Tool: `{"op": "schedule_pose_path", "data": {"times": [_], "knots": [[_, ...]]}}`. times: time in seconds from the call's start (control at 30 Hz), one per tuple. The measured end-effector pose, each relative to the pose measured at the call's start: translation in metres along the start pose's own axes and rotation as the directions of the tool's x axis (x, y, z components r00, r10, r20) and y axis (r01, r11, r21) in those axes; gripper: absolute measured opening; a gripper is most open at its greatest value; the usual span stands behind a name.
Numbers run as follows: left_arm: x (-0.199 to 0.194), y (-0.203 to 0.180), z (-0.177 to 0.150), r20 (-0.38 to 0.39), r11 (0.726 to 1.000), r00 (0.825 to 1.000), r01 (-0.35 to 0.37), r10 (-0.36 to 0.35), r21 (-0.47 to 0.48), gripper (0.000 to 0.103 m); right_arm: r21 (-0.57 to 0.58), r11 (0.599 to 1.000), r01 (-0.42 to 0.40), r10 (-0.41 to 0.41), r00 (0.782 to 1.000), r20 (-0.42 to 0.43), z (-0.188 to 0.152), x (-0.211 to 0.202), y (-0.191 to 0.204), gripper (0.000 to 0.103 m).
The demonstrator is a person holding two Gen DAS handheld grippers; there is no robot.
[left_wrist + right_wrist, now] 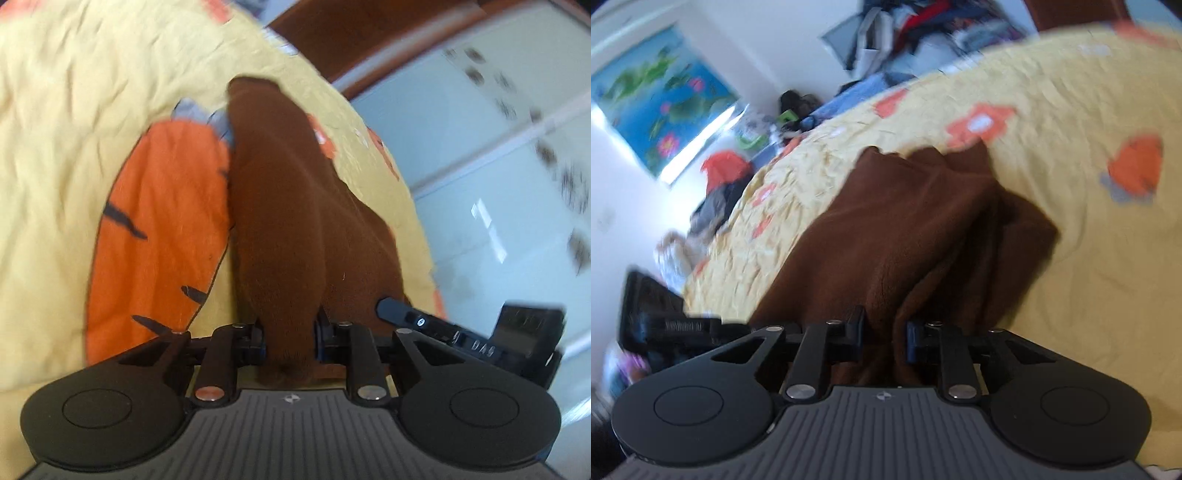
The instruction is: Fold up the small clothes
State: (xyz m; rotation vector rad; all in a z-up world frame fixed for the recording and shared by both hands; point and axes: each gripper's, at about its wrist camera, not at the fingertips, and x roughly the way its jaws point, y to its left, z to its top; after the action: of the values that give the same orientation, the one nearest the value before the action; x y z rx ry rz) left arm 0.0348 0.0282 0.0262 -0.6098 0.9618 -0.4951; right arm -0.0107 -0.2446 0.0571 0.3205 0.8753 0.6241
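1. Bed, yellow quilt with orange prints: fills both views. Left wrist view adds a big orange carrot print beside the cloth; right wrist view shows only small orange patches.
2. Room beyond the bed: left wrist view has a pale glossy tiled floor; right wrist view has a white wall, a blue lotus picture and heaped clothes at the bed's far edge.
3. Brown garment: lies bunched on the quilt, its near end lifted into both tongs. Right view shows its broad folds; left view a narrow, stretched strip.
4. Left tongs: pinching the brown garment.
5. Right tongs: likewise clamped on a gathered fold. Motion blur throughout.
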Motion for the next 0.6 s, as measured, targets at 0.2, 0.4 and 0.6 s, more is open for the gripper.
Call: {"op": "schedule_pose_path", "data": {"times": [0.2,0.4,0.6], "knots": [[-0.003,-0.006,-0.009,0.0,0.983,0.995,-0.097,0.098,0.153,0.035,0.106,0.993,-0.051,0.049,0.999,0.015,-0.012,0.0,-0.022,0.044],[-0.021,0.005,0.017,0.156,0.993,0.985,-0.09,0.078,0.077,0.088,0.174,0.984,0.048,-0.08,0.98,0.18,0.031,-0.025,-0.045,0.093],[0.035,0.033,0.075,0.079,0.993,0.997,0.014,-0.005,-0.12,0.088,0.35,0.937,0.004,-0.049,0.992,0.118,0.05,0.017,-0.09,0.096]]}}
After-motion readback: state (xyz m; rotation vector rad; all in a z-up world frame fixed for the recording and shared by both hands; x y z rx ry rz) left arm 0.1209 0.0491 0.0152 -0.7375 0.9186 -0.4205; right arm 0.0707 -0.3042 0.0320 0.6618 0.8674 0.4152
